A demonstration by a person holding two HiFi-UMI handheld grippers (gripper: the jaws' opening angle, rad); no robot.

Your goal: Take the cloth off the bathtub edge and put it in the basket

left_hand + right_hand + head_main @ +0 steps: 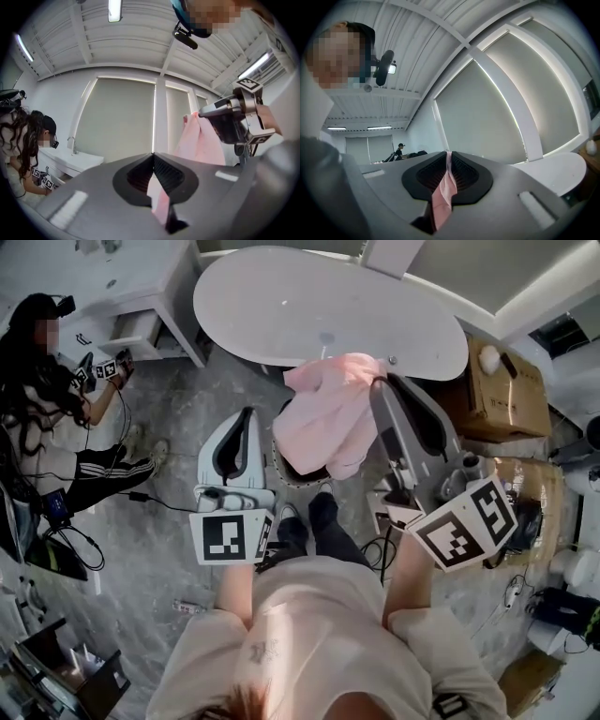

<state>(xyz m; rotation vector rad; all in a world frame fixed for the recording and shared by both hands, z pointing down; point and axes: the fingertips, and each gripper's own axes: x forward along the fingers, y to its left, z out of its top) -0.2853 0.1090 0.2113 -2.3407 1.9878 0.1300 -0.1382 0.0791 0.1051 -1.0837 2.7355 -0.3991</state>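
Overhead: a person is standing above a round basket, working one handheld gripper in each hand.
Left gripper: its jaws are pressing together on a thin strip of the pink cloth, which is trailing down between the ribbed pads in the left gripper view.
Right gripper: its jaws are likewise pinching a fold of the pink cloth, gripping at the cloth's upper corner.
Cloth's place: it is hanging bunched between the two grippers, just in front of the bathtub's near edge and drooping over the basket's mouth; whether it is touching the basket cannot be told.
Bathtub: the white oval tub is lying just beyond the basket.
Surroundings: a seated person is holding another marker-cubed device at the left, and a cardboard box is sitting beside the tub's right end.
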